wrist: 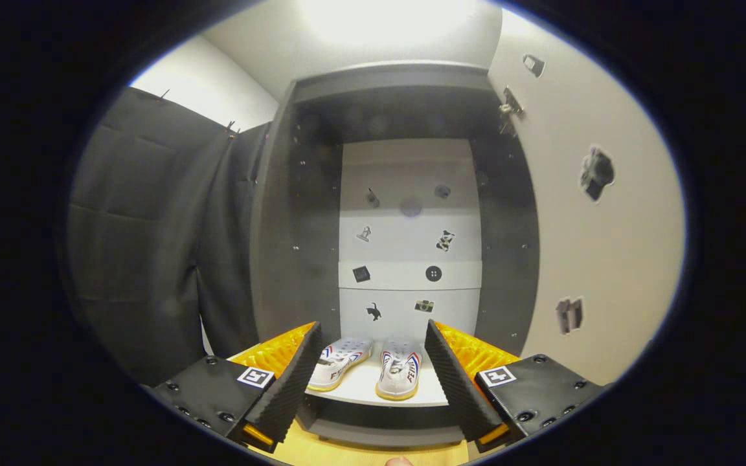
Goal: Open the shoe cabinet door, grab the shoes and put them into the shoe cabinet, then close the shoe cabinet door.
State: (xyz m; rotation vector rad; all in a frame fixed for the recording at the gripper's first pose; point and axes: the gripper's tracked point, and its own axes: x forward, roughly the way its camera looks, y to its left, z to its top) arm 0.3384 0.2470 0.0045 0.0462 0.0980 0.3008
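Observation:
The dark grey shoe cabinet (295, 213) stands straight ahead with its inside showing. Its white door (606, 239), dotted with small stickers, is swung wide to the right on its hinge (509, 107). Two white shoes with red and blue stripes and pale yellow soles sit side by side on the cabinet's bottom shelf (363, 388): the left shoe (337, 364) angled leftward, the right shoe (400, 374) pointing toward me. My gripper (373, 353) is open, nothing between its fingers. The shoes lie just beyond the fingertips, seen through the gap.
The cabinet's white back panel (410, 239) carries several small stickers. A black cloth wall (153, 239) hangs to the left of the cabinet. A light wooden floor (353, 453) runs under the gripper, in front of the cabinet's base.

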